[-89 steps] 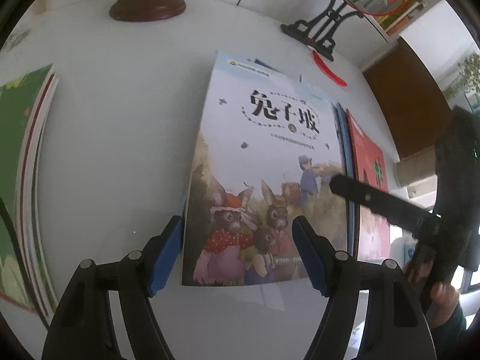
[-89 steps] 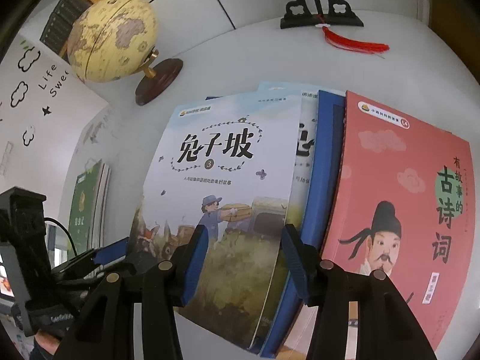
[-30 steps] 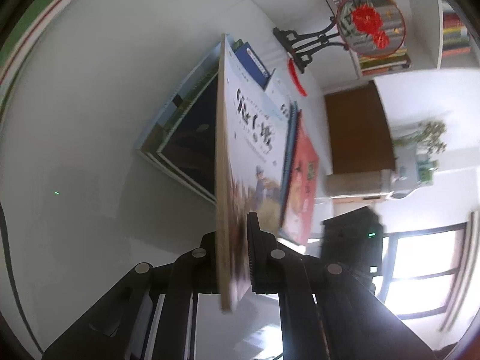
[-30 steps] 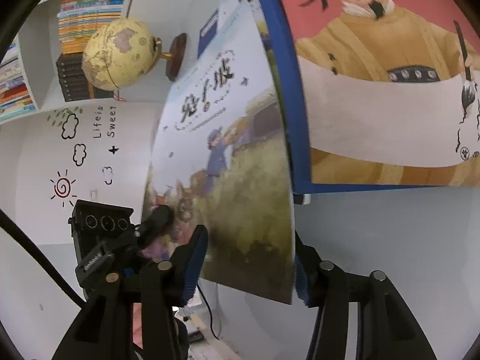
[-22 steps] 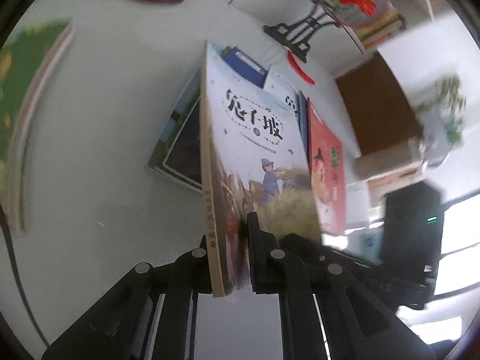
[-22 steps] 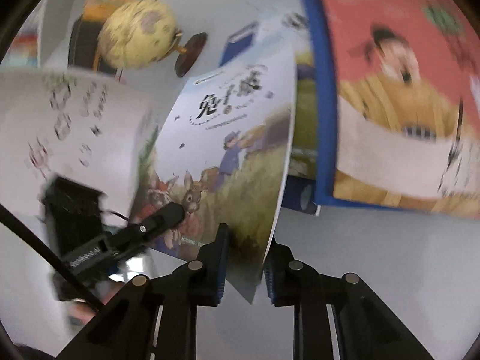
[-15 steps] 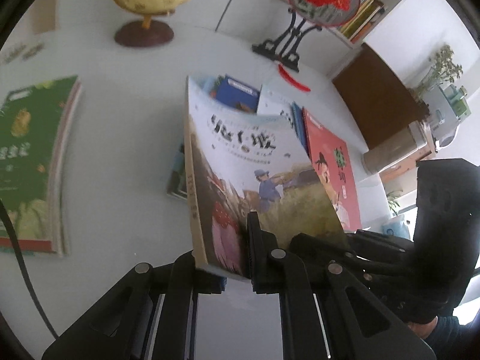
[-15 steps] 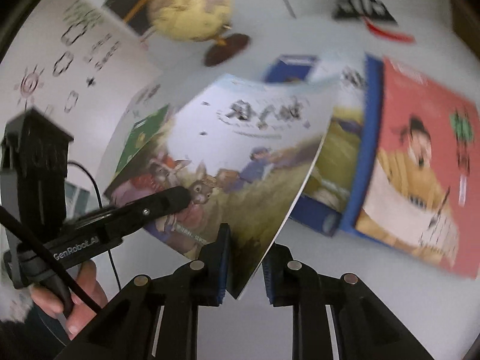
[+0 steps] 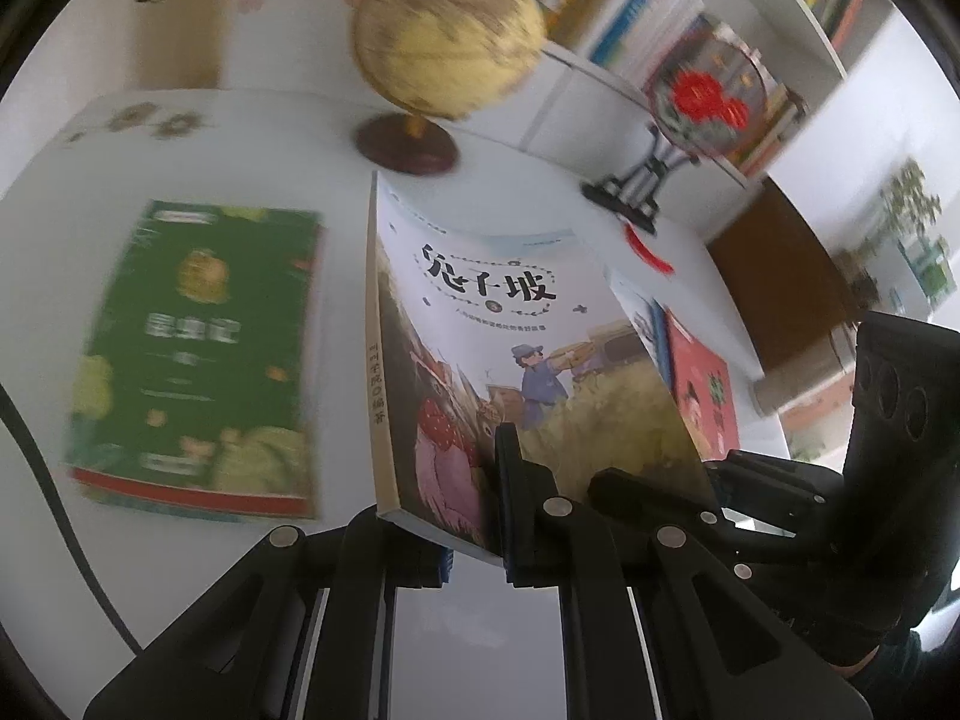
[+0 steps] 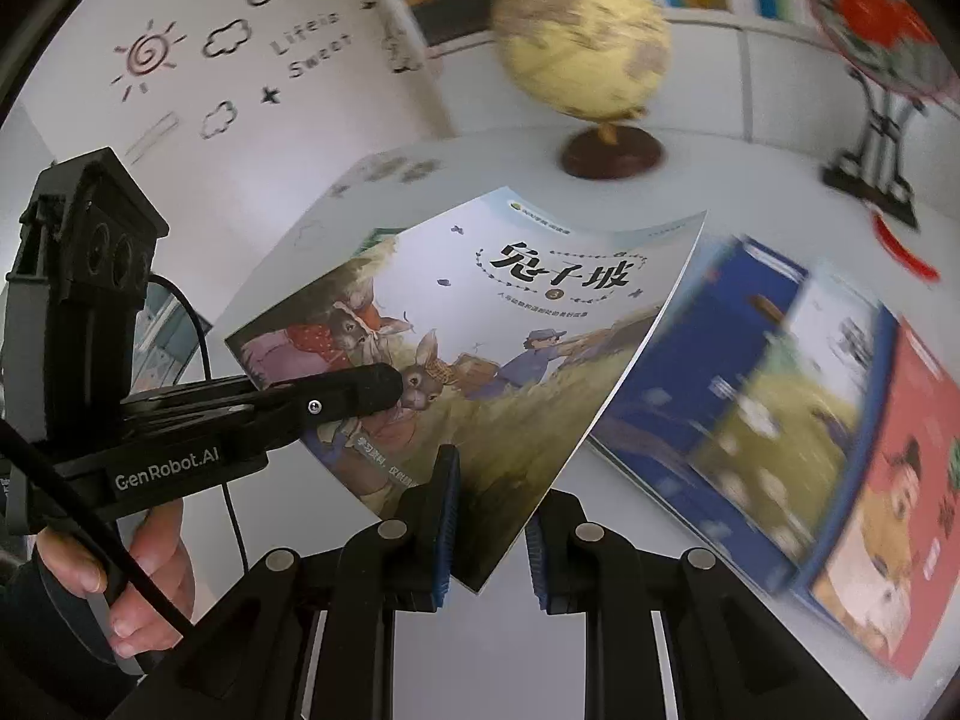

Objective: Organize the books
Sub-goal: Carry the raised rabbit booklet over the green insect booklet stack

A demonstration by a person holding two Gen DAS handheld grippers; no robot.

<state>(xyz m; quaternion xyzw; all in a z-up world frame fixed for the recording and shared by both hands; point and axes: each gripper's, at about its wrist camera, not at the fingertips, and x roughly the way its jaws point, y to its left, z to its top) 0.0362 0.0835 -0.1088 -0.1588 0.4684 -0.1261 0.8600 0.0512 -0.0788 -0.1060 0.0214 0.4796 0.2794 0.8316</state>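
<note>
A picture book with rabbits on its pale blue cover (image 9: 480,360) hangs tilted above the white table, clear of the other books. My left gripper (image 9: 474,516) is shut on its lower edge near the spine. In the right wrist view the same book (image 10: 510,330) has its lower right corner pinched in my right gripper (image 10: 489,516), which is shut on it. One finger of the left gripper (image 10: 372,387) lies on the cover, with a hand (image 10: 150,570) behind it. A green book (image 9: 192,348) lies flat to the left. To the right lies a spread pile with a blue book (image 10: 720,360) and a red book (image 10: 888,510).
A globe (image 9: 447,36) on a dark round base stands at the back of the table (image 9: 270,138). A round fan with a red flower on a black stand (image 9: 702,96) is at the back right. Bookshelves fill the wall behind. A brown cabinet (image 9: 774,276) stands past the table's right edge.
The right gripper's jaws closed on the book's corner. Both grippers lifted the book off the pile and rolled it from edge-on to cover-up, carrying it left; the green book came into view.
</note>
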